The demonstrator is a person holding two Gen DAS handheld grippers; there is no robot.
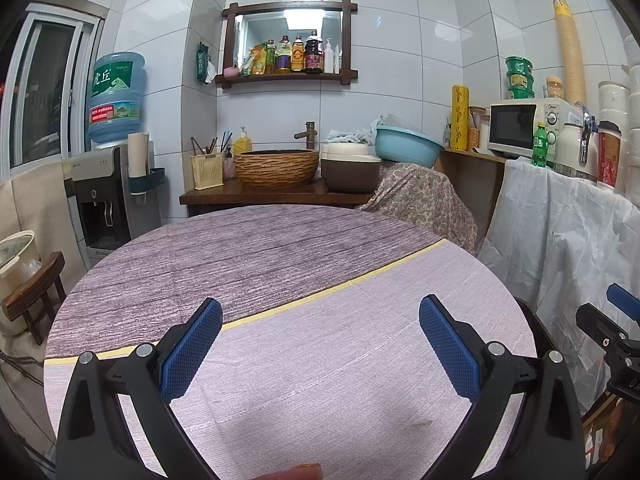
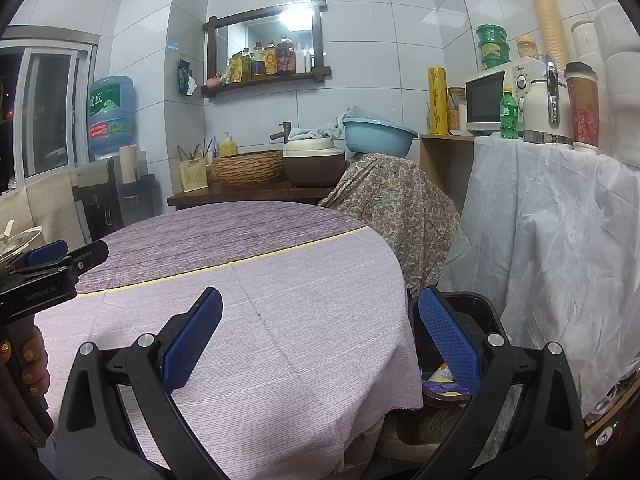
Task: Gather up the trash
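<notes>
My left gripper (image 1: 320, 308) stands open above the round table (image 1: 248, 248), with nothing between its blue pads (image 1: 192, 352). A blurred orange thing (image 1: 304, 469) shows at the bottom edge of the left wrist view; what it is cannot be told. My right gripper (image 2: 320, 300) is open too and holds nothing, over the table's right edge. Beside that edge stands a dark trash bin (image 2: 476, 299) with yellow and purple wrappers (image 2: 444, 378) inside. The left gripper (image 2: 56, 264) also shows at the far left, held by a hand (image 2: 34, 364).
The table cloth (image 2: 280, 340) hangs over the near edge. A white plastic sheet (image 2: 552, 232) drapes the counter on the right. A paisley-covered object (image 2: 400, 204) stands behind the table. A small wooden stool (image 1: 36, 296) is at the left. A faint stain (image 1: 420, 424) marks the cloth.
</notes>
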